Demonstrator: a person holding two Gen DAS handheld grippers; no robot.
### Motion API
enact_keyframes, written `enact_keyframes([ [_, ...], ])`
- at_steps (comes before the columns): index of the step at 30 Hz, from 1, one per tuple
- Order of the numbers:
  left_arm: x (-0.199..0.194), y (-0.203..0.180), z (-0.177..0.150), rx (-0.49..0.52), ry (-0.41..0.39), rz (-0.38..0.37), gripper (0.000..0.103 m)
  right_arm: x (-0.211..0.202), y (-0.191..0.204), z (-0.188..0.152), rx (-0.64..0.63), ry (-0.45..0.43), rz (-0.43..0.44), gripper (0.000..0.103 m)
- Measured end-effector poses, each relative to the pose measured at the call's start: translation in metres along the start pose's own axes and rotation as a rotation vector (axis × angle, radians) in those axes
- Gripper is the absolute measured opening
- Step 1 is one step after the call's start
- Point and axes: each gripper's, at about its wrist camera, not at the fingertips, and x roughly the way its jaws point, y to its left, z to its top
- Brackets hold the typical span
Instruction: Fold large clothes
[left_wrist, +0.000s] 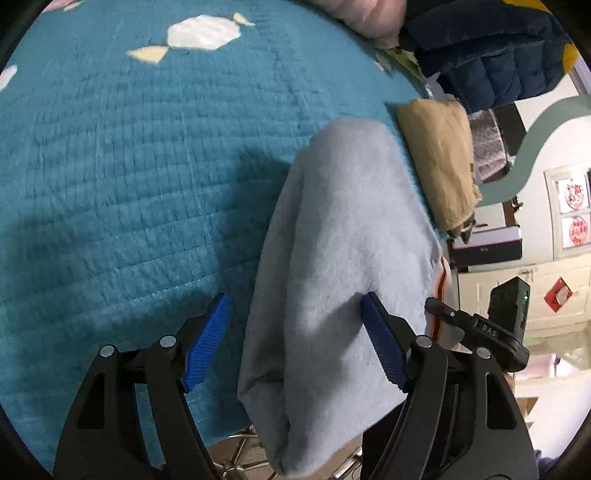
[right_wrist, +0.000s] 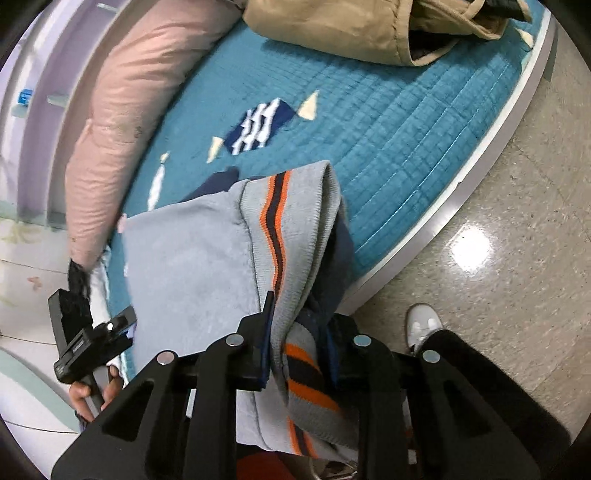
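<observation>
Right wrist: jaws clamp sweater (right_wrist: 192, 258) striped hem (right_wrist: 284, 221); left wrist: jaws apart

Your pale blue-grey fleece garment (left_wrist: 332, 266) is folded into a thick, long bundle with several layers stacked, its soft outer face up. It lies along the near edge of the bed and hangs past it at the lower end. From the right wrist view you see its ribbed grey hem band (right_wrist: 295, 236) with orange and dark navy stripes, bunched and draped at one end, and a dark navy lining showing beneath the band.
</observation>
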Motion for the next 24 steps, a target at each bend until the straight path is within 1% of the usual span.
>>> enact_keyframes([
  [1,0.002,0.003,-0.002,-0.011,-0.004,-0.011,0.074,0.001,-0.002,0.0,-0.005,0.001,-0.002,0.021],
  [3,0.005,0.012,-0.003,-0.072,0.002,-0.059,0.074,0.005,-0.006,0.002,0.013,0.004,0.005,0.021],
  [4,0.005,0.013,-0.005,-0.081,0.001,-0.071,0.074,0.005,-0.008,0.002,0.016,0.003,0.006,0.021],
  [6,0.002,0.011,-0.009,-0.066,-0.017,-0.069,0.074,0.009,-0.008,0.002,0.021,0.002,0.004,0.021],
  [9,0.007,0.008,-0.01,-0.038,-0.02,-0.04,0.074,0.012,-0.009,0.005,0.028,0.003,0.008,0.021],
  [11,0.016,0.011,-0.006,-0.069,0.0,-0.058,0.074,0.013,-0.007,0.003,0.022,0.003,0.003,0.021],
  [13,0.019,0.012,-0.002,-0.069,-0.007,-0.066,0.074,0.012,-0.001,0.002,0.018,0.002,-0.005,0.021],
  [14,0.019,0.01,0.0,-0.049,-0.009,-0.064,0.066,0.011,0.0,0.003,0.018,-0.001,-0.007,0.021],
  [15,0.018,0.009,-0.001,-0.036,-0.016,-0.072,0.04,0.011,0.001,0.002,0.02,-0.004,-0.004,0.021],
  [16,0.018,0.006,-0.001,-0.017,-0.012,-0.098,0.038,0.01,0.004,0.002,0.017,-0.008,-0.008,0.021],
  [17,0.019,0.0,-0.001,0.006,-0.022,-0.077,0.034,0.009,0.007,0.002,0.01,-0.013,-0.015,0.021],
  [18,0.016,-0.007,-0.003,0.054,-0.036,-0.046,0.03,0.007,0.01,0.001,0.006,-0.019,-0.022,0.021],
  [19,0.014,-0.013,-0.004,0.075,-0.049,-0.029,0.028,0.004,0.012,0.0,0.005,-0.028,-0.02,0.021],
  [20,0.009,-0.019,-0.006,0.088,-0.066,-0.018,0.026,0.0,0.016,-0.002,-0.005,-0.04,-0.018,0.021],
  [22,0.0,-0.027,-0.007,0.104,-0.097,-0.02,0.023,-0.008,0.021,-0.003,-0.017,-0.054,-0.016,0.02],
  [24,-0.009,-0.034,-0.007,0.114,-0.1,-0.024,0.021,-0.02,0.027,-0.004,-0.029,-0.071,0.012,0.02],
])
